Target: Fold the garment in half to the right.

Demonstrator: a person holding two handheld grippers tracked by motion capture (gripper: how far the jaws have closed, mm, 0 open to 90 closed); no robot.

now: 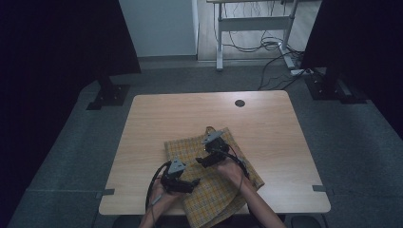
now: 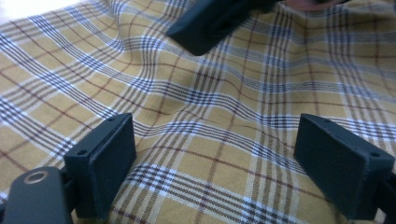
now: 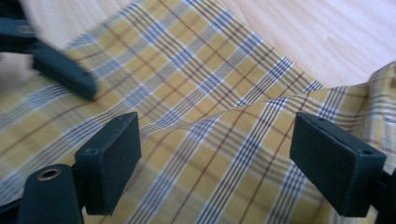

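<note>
So the yellow plaid woven cloth (image 1: 214, 175) is lying rumpled on the near side of the light wooden bench (image 1: 157, 118), its near end hanging over the edge. Both tongs hover just above it, left tongs (image 1: 194, 182) near-left, right tongs (image 1: 202, 161) a bit farther. Both are spread wide with nothing pinched, just fabric underneath.
</note>
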